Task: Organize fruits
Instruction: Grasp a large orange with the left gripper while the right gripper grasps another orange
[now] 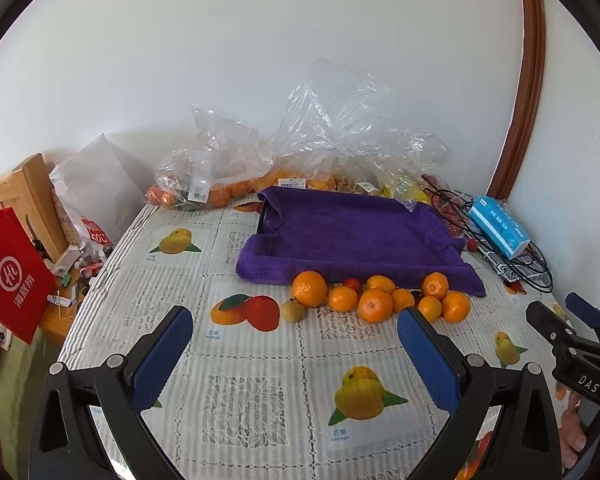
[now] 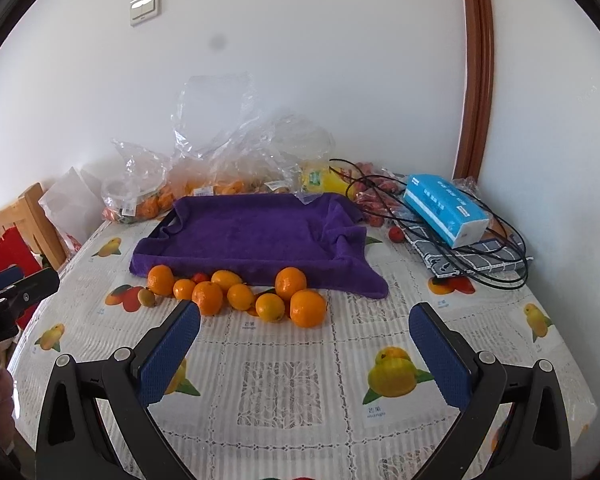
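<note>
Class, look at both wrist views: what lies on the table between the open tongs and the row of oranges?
Nothing: in both views only bare fruit-print tablecloth separates the left tongs, the right tongs and the oranges.

Blue tissue pack (image 2: 444, 210) on black cables (image 2: 496, 256) at my table's far right corner, red bag (image 1: 10, 276) off its left edge

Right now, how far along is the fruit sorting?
Nothing looks done yet: the purple towel-lined tray holds no fruit. Nothing is in hand either; the left tongs and right tongs are both open above the tablecloth. Left to do: the oranges and small fruits lying in front of the tray.
</note>
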`<action>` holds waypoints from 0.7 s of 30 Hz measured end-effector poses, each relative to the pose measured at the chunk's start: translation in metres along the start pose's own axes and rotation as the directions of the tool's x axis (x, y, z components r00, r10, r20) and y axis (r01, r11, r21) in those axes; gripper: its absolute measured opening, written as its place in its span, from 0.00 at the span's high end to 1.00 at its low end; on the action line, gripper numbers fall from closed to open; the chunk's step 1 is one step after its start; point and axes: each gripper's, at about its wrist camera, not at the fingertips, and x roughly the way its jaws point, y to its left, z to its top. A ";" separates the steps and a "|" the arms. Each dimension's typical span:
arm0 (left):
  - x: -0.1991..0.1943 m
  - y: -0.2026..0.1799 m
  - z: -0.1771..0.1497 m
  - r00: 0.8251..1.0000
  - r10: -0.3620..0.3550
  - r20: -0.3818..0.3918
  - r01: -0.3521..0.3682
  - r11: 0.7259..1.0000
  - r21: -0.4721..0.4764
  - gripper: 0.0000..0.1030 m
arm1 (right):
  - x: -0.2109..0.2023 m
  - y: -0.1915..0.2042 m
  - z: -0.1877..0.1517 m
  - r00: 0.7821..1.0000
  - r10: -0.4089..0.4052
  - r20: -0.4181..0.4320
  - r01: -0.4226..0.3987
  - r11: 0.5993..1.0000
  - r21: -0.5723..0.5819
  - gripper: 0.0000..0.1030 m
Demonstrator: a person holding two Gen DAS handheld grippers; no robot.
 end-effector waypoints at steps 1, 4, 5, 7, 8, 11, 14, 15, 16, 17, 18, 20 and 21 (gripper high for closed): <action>0.009 0.001 0.000 1.000 0.005 -0.009 -0.005 1.000 0.005 0.00 | 0.008 -0.001 0.000 1.000 -0.015 -0.012 0.015 1.000 -0.001 0.00; 0.037 0.002 0.002 0.997 0.023 -0.074 -0.022 1.000 0.010 0.00 | 0.038 -0.007 0.001 0.997 -0.025 -0.068 0.025 1.000 0.004 0.01; 0.045 0.003 0.003 0.995 0.022 -0.095 -0.022 1.000 0.005 0.00 | 0.046 -0.009 0.002 0.996 -0.014 -0.086 0.015 1.000 0.013 0.04; 0.060 0.005 0.004 0.994 0.014 -0.110 -0.014 1.000 -0.001 0.03 | 0.063 -0.014 0.002 0.994 0.013 -0.112 -0.008 0.999 0.041 0.13; 0.067 0.006 0.006 0.993 0.016 -0.117 -0.016 1.000 -0.001 0.03 | 0.070 -0.015 0.003 0.992 0.019 -0.122 -0.013 0.999 0.046 0.18; 0.085 0.006 0.013 0.992 0.032 -0.124 -0.032 0.999 0.003 0.03 | 0.093 -0.014 0.007 0.987 0.035 -0.156 -0.029 0.999 0.046 0.29; 0.101 0.004 0.023 0.991 0.036 -0.127 -0.035 0.999 0.009 0.03 | 0.115 -0.012 0.013 0.984 0.049 -0.174 -0.043 0.998 0.034 0.39; 0.106 0.004 0.026 0.991 0.038 -0.125 -0.037 0.999 0.007 0.03 | 0.121 -0.011 0.014 0.982 0.055 -0.179 -0.050 0.998 0.029 0.40; 0.111 0.004 0.028 0.992 0.042 -0.121 -0.041 0.999 0.005 0.03 | 0.126 -0.012 0.015 0.981 0.058 -0.184 -0.055 0.998 0.025 0.40; 0.116 0.004 0.030 0.992 0.046 -0.118 -0.046 0.999 0.006 0.03 | 0.132 -0.012 0.014 0.980 0.060 -0.191 -0.057 0.998 0.021 0.43; 0.122 0.003 0.031 0.992 0.050 -0.117 -0.050 0.999 0.010 0.03 | 0.138 -0.013 0.011 0.977 0.062 -0.203 -0.058 0.998 0.022 0.44; 0.133 0.005 0.031 0.991 0.051 -0.122 -0.050 0.999 0.005 0.03 | 0.148 -0.016 0.005 0.969 0.070 -0.236 -0.063 0.997 0.038 0.51; 0.139 0.006 0.030 0.991 0.045 -0.128 -0.046 0.999 -0.005 0.03 | 0.151 -0.017 0.002 0.964 0.079 -0.252 -0.070 0.997 0.046 0.52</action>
